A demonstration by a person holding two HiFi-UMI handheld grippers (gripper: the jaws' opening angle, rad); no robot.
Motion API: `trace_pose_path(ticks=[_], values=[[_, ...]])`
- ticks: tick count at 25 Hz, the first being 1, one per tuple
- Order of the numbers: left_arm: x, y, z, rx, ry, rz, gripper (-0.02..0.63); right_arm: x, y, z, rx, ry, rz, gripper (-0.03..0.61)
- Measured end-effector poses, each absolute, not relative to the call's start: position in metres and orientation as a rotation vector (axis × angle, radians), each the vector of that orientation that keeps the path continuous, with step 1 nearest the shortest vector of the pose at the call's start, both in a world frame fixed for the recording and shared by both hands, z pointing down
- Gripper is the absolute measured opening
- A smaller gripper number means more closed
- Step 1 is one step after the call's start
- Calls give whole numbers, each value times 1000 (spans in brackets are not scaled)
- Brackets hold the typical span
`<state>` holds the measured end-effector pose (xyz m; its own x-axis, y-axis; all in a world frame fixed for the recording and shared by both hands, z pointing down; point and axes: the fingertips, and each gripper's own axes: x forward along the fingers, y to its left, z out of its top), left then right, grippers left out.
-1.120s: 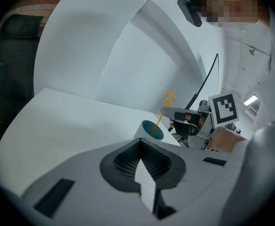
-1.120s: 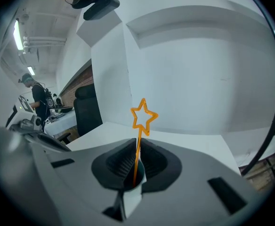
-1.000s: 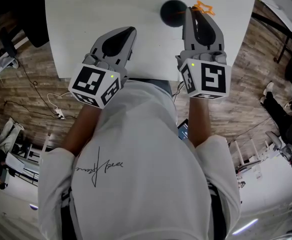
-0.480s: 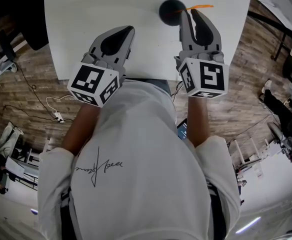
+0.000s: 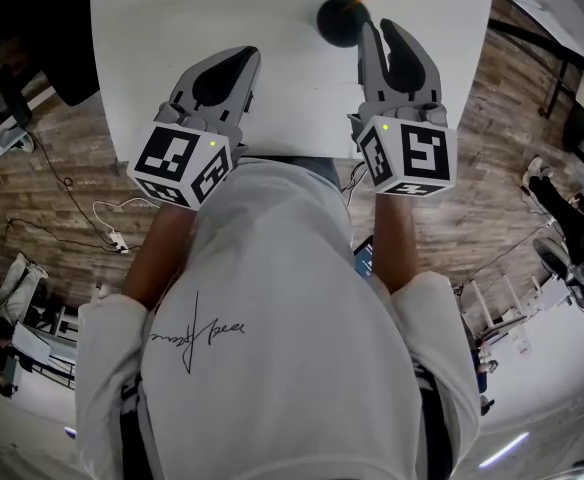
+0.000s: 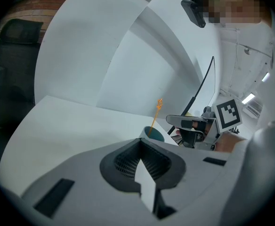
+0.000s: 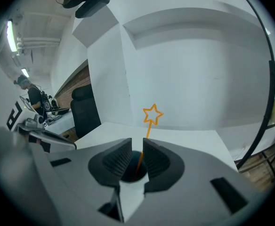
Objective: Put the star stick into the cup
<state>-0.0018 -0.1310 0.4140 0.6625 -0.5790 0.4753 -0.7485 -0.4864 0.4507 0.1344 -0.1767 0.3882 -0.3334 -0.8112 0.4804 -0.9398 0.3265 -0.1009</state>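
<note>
- The left tool point(image 5: 240, 63) lies low over the near part of the white worktop point(image 5: 162, 18). Its jaws are pressed together on nothing and its nose points away from the person. It is well apart from the task's things, off to their left, and looks to have no part in the step in hand.
- The dark cup point(image 5: 338, 20) stands upright near the far edge of the worktop. It is just ahead of the right tool's left jaw, so the right hand is by far the nearer one.
- The star stick point(image 7: 146, 138) has its lower end down inside the cup. Its long axis tilts up and away, toward the far right, and the orange star tops it above the rim. By this the stick seems already delivered.
- The right tool point(image 5: 379, 28) is held level, nose forward, and sits just behind the cup on the person's side. Its jaws stand a little apart. The right gripper view shows the thin stem rising in the gap with clear space at either side, so it seems to grip nothing.
- My reading: what remains is to draw this tool straight back toward the person, along the line of the gap, so that neither jaw brushes the leaning stem or nudges the cup.
</note>
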Motion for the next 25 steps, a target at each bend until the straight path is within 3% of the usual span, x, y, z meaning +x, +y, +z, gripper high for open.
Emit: trace_pose_path(ticks=[25], values=[[-40, -105, 389, 2358, -974, 268, 8, 120, -125, 352, 1651, -2264, 478, 69]])
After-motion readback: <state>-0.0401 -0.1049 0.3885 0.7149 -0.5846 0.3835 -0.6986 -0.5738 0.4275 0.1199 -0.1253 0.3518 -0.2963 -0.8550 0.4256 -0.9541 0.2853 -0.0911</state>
